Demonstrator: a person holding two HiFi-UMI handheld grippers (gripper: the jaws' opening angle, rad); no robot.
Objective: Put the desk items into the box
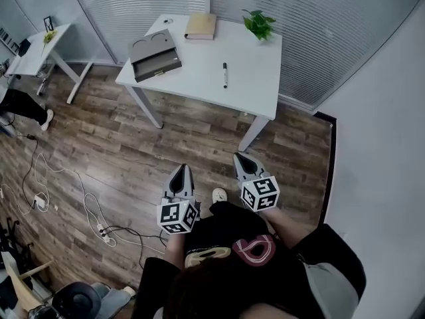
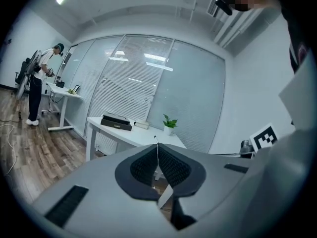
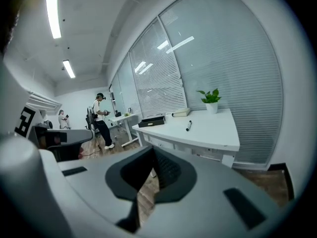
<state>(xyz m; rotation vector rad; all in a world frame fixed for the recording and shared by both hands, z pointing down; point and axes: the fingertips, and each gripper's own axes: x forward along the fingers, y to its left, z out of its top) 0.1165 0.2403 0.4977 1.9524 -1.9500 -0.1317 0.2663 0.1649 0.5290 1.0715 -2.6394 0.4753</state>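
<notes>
The pen lies on the bench, right of the box, its length running away from the person, who stands well back. The right hand-held gripper is nearer it than the left hand-held gripper; both are closed, holding nothing.

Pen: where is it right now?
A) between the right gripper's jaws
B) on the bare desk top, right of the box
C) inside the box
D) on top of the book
B: in the head view the pen lies flat on the bare white desk, to the right of the box and apart from the book.
</notes>
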